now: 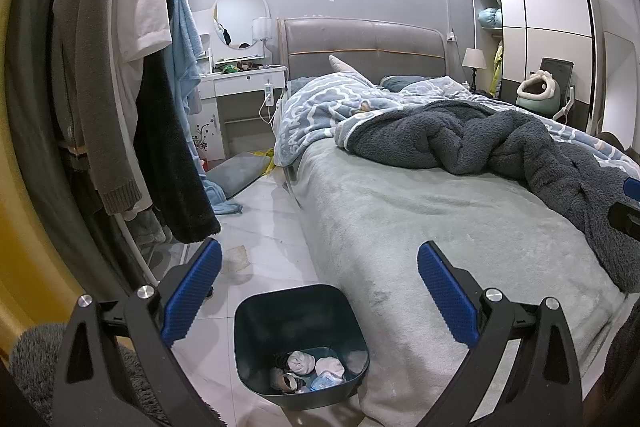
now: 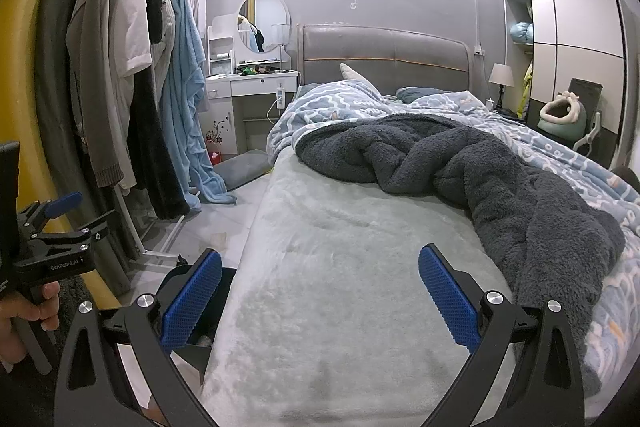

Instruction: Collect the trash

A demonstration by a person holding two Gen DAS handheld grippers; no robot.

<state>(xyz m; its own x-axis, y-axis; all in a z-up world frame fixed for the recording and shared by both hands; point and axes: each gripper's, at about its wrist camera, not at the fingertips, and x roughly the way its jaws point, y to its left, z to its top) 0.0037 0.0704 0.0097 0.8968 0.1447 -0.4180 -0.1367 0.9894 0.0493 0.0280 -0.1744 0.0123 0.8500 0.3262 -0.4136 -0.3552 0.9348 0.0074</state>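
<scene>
A dark teal trash bin (image 1: 256,323) stands on the floor against the bed's near corner, holding crumpled white tissues and a plastic wrapper (image 1: 316,371). My left gripper (image 1: 319,291) hovers above the bin, open, with nothing between its blue pads. My right gripper (image 2: 320,297) is open too, empty, held over the grey-green bed sheet (image 2: 340,247). In the right wrist view the bin (image 2: 224,291) shows only as a dark edge behind the left finger. The left gripper (image 2: 60,227) appears at that view's left edge, held by a hand (image 2: 28,307).
A clothes rack (image 1: 120,87) with hanging garments lines the left side. The bed (image 1: 420,211) carries a dark fleece blanket (image 1: 500,147) and a blue patterned duvet (image 1: 320,107). A white dressing table (image 1: 240,79), floor mat (image 1: 236,175) and wardrobe (image 1: 548,39) stand beyond. Stains mark the tile floor (image 1: 240,255).
</scene>
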